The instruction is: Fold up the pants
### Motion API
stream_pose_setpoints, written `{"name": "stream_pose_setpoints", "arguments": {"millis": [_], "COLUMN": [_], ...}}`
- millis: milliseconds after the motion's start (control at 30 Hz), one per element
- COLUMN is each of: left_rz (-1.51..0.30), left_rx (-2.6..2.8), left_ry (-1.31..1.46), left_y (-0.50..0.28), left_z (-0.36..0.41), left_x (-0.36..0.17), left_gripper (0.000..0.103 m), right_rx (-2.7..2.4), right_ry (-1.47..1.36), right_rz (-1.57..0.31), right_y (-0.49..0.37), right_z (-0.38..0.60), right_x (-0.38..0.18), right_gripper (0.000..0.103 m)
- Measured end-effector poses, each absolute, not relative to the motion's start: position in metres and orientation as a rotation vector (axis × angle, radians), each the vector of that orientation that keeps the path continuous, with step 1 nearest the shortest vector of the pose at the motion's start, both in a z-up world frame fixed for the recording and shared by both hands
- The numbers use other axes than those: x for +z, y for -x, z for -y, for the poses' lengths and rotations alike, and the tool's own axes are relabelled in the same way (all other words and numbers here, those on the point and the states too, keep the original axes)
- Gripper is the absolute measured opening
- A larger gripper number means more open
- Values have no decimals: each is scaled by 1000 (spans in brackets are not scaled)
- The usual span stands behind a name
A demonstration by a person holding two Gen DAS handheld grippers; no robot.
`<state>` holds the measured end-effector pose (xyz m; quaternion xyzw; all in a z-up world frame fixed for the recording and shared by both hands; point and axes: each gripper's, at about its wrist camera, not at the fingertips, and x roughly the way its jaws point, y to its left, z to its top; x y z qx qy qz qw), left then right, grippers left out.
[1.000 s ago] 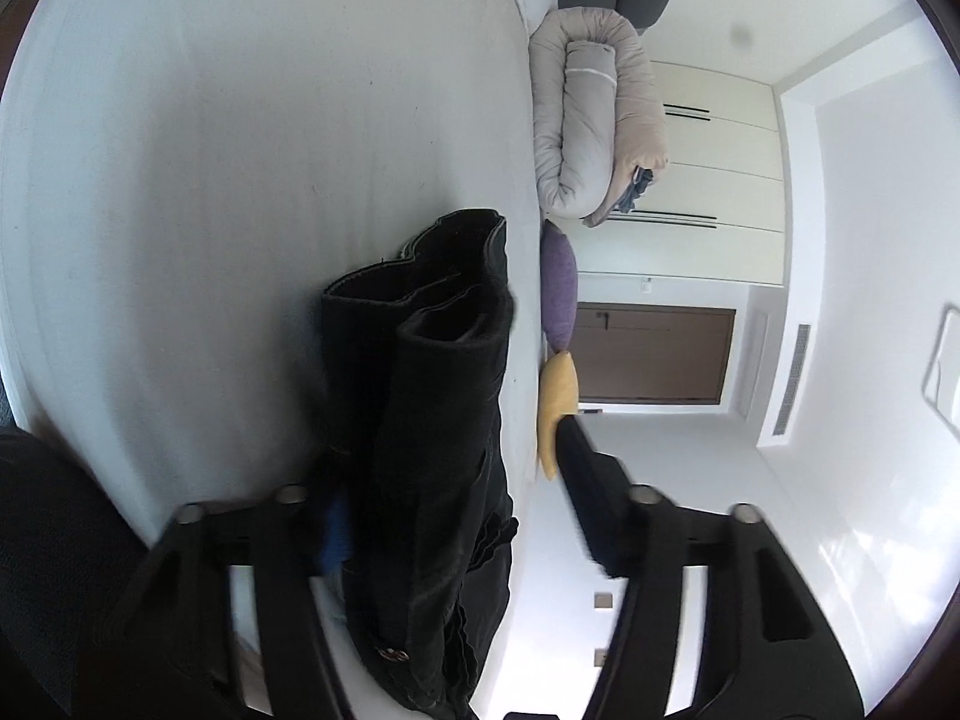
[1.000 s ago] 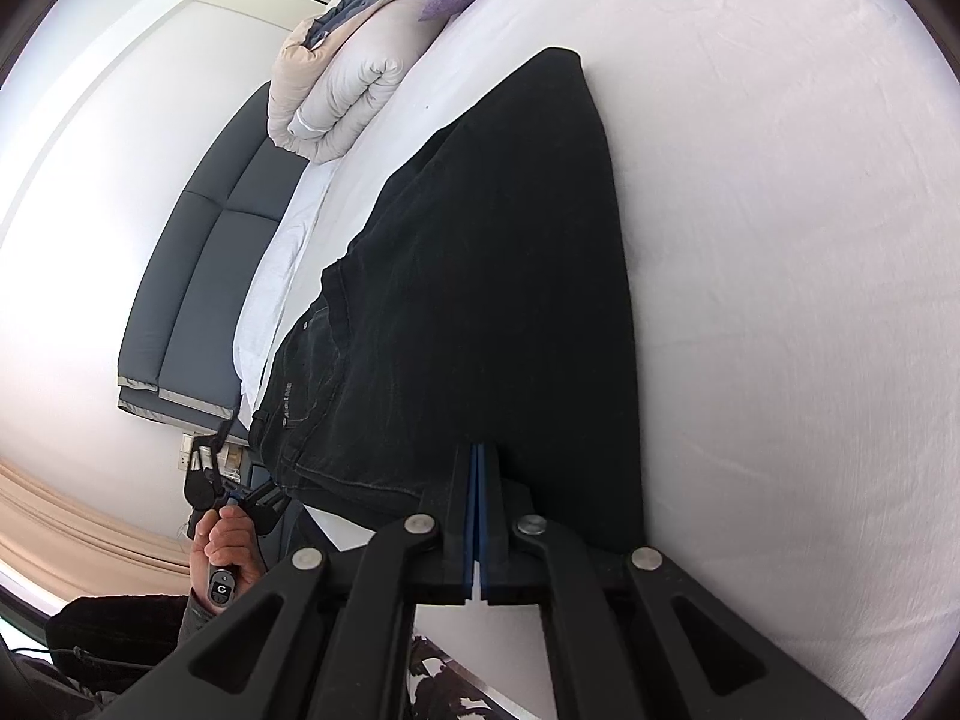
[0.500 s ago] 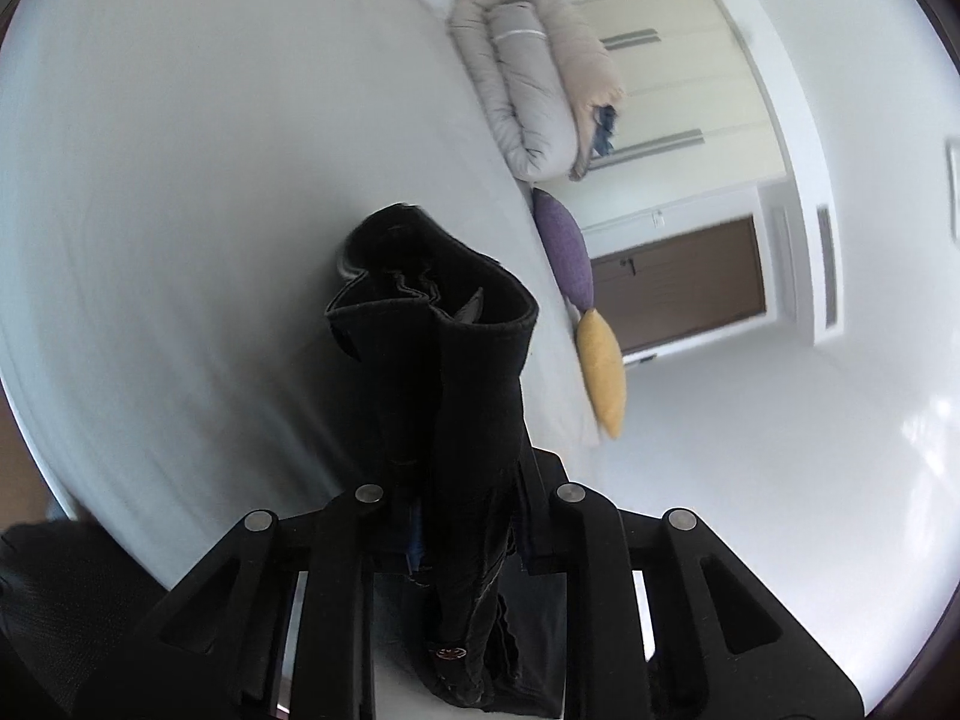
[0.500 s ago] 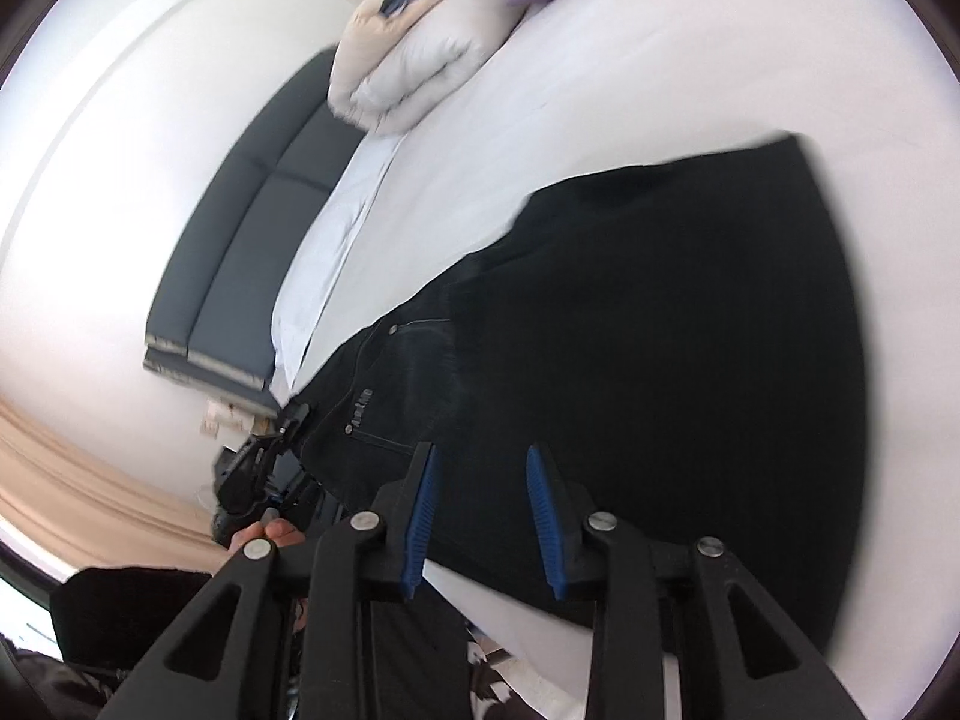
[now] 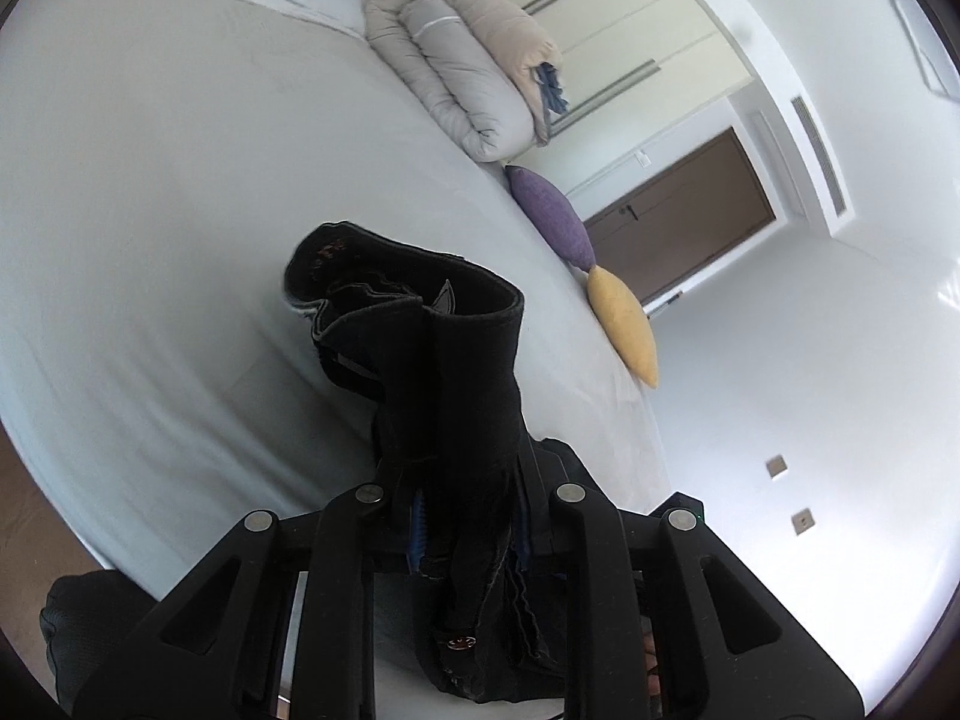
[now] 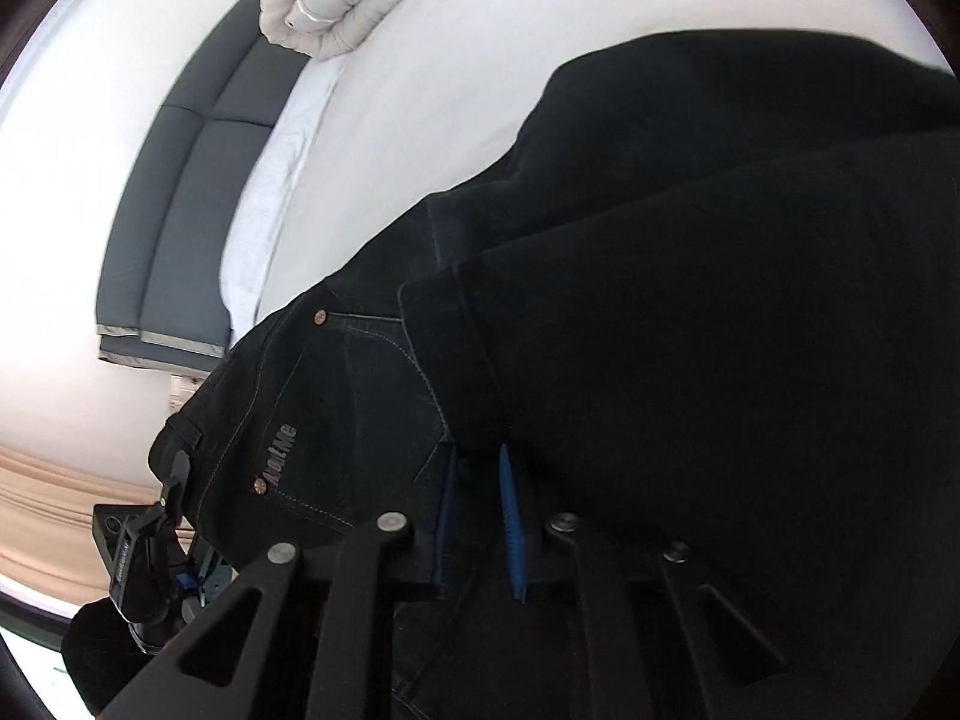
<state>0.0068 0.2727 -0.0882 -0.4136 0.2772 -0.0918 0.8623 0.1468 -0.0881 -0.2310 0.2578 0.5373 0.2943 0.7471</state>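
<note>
Pants [image 6: 690,300] of black denim lie partly on the white bed [image 5: 150,210], near its edge closest to the person, with the waistband end lifted off the sheet. The left hand-held gripper [image 5: 468,528] is clamped on a bunched stack of waistband layers, which stand up in front of it. The right hand-held gripper [image 6: 477,516] sits at the pocket area with its blue pads apart; dark cloth lies between them, but whether it is pinched cannot be told. Risk one: the thick bundle in the left hand-held gripper may shed an inner layer under tension, which would skew the fold. Risk two: if the right side is not secured, that half may sag and crease. Risk three: cloth near the bed edge may slide off.
</note>
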Motion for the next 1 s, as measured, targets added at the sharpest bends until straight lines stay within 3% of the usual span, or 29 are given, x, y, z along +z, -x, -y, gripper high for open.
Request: {"name": "stream_pose_setpoints", "arguments": {"millis": [67, 133, 200, 267, 367, 567, 833, 1000], "left_rz": [-581, -583, -583, -595, -642, -782, -734, -689], "left_rx": [-211, -238, -278, -337, -454, -571, -538, -522], "left_ry": [811, 718, 577, 447, 182, -95, -249, -406], "left_y": [-9, -17, -26, -32, -36, -27, -25, -8], "left_z": [-256, -231, -195, -151, -57, 60, 95, 120], "left_x": [-74, -55, -34, -19, -15, -73, -75, -81], "left_gripper": [20, 20, 20, 20, 20, 18, 18, 18], "right_rx": [664, 693, 734, 750, 740, 730, 642, 593], "right_ry": [-578, -664, -793, -915, -1044, -1144, -886, -743], "right_rz": [-1147, -1122, -1049, -977, -919, -878, -1002, -1037], "right_y": [-143, -137, -127, -116, -104, -78, -89, -92], "right_z": [91, 104, 128, 161, 211, 268, 240, 241], "right_x": [-232, -226, -219, -214, -216, -234, -219, -206], "right_gripper": [11, 29, 66, 77, 81, 82, 79, 67]}}
